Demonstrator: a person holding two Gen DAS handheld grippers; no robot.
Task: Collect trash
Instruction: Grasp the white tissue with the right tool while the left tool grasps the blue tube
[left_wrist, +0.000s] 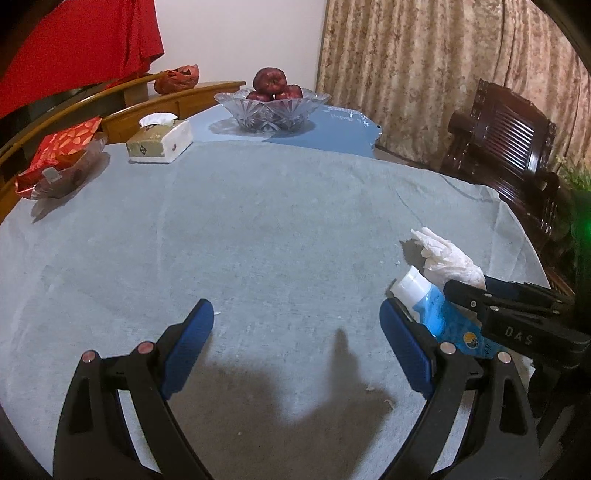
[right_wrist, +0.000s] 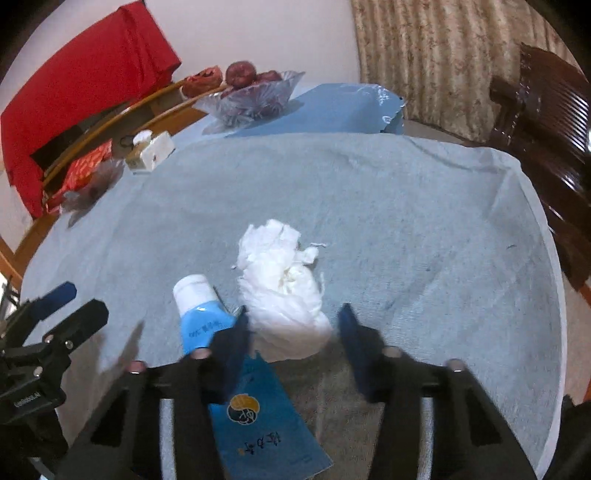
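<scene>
Straddling the crumpled tissue (right_wrist: 282, 291), the right gripper (right_wrist: 291, 325) had half-closed jaws, pads apparently not yet pressing; the blue pouch (right_wrist: 236, 387) lay lengthwise just left; the left gripper (left_wrist: 297, 332) gaped empty.

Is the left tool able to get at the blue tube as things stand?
Probably not cleanly. The blue tube lies just outside the left tool, whose jaws stand open, and the right tool sits partly over it, around the white tissue wad.

Near edge: tissue wad (right_wrist: 284, 291) right of pouch (right_wrist: 207, 314), touching, on surface (right_wrist: 406, 221)
Far left: tissue box (left_wrist: 160, 142)
Far end: fruit bowl (left_wrist: 271, 107)
</scene>
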